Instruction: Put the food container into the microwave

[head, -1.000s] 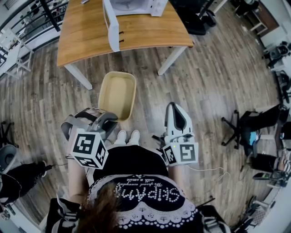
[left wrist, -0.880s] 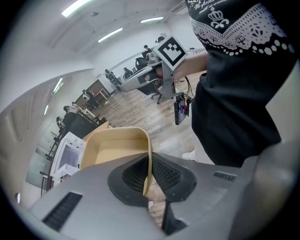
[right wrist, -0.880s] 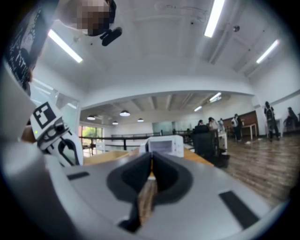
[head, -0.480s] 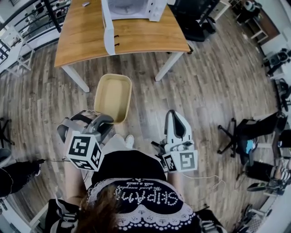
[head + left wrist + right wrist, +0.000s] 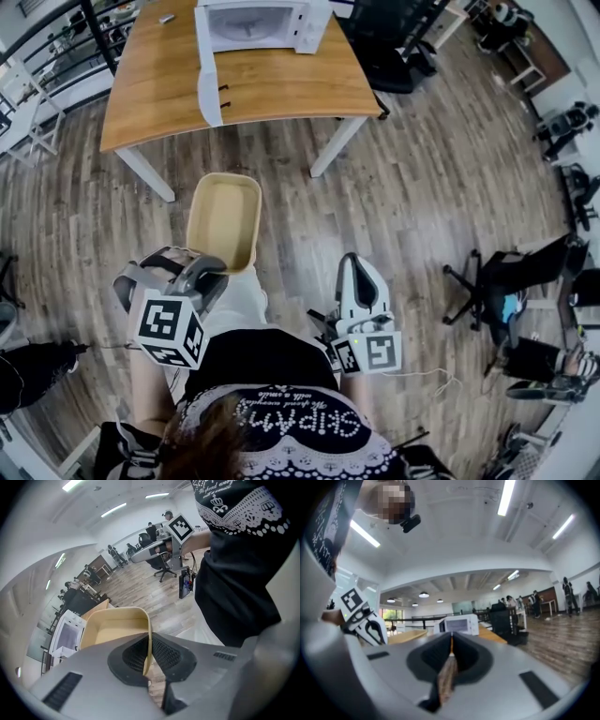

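One food container, beige, shallow and empty, hangs over the wooden floor just in front of the person, short of the worktop. Its near rim is pinched in the left tool, whose two jaws are clamped on the thin wall, one pad inside and one outside, as the left gripper view shows. The right tool is apart from the container and carries nothing; its two jaws are pressed together with only a slit between them. Each of the two tools bears one marker cube. One white microwave stands on the single worktop, its one door swung open towards the person.
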### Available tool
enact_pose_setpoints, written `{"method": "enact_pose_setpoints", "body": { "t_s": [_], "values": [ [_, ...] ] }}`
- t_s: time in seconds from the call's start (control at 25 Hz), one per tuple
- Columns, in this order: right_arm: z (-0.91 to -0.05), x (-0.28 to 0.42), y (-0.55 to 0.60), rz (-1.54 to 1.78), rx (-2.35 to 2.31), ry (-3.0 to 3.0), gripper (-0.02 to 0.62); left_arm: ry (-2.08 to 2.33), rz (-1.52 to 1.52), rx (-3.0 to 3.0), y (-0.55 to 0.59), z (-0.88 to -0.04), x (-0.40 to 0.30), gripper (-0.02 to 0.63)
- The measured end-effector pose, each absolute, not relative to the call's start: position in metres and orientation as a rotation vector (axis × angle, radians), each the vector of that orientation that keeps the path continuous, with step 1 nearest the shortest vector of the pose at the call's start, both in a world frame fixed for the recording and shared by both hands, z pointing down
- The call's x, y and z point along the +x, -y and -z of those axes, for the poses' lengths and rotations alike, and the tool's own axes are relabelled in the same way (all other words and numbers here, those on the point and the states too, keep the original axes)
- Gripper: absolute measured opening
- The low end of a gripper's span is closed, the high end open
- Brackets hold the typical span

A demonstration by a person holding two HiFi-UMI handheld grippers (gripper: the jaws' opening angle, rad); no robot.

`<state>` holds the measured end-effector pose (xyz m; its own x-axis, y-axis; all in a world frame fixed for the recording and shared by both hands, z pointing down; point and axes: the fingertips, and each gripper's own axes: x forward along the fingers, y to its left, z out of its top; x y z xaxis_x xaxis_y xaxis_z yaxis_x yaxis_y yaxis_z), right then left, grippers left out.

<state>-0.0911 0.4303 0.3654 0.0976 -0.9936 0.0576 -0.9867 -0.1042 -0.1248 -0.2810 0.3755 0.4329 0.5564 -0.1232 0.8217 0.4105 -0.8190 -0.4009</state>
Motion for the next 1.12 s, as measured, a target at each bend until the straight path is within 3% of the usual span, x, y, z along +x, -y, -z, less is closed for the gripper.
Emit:
{"method": "enact_pose_setpoints", "body": {
  "t_s": [1.12],
  "values": [
    [-0.352,-0.023,-0.246,0.201,-2.325,-1.989,0.034,0.338,1.165,-2.204,-0.196,-0.409,-0.204,0.044]
  ]
}}
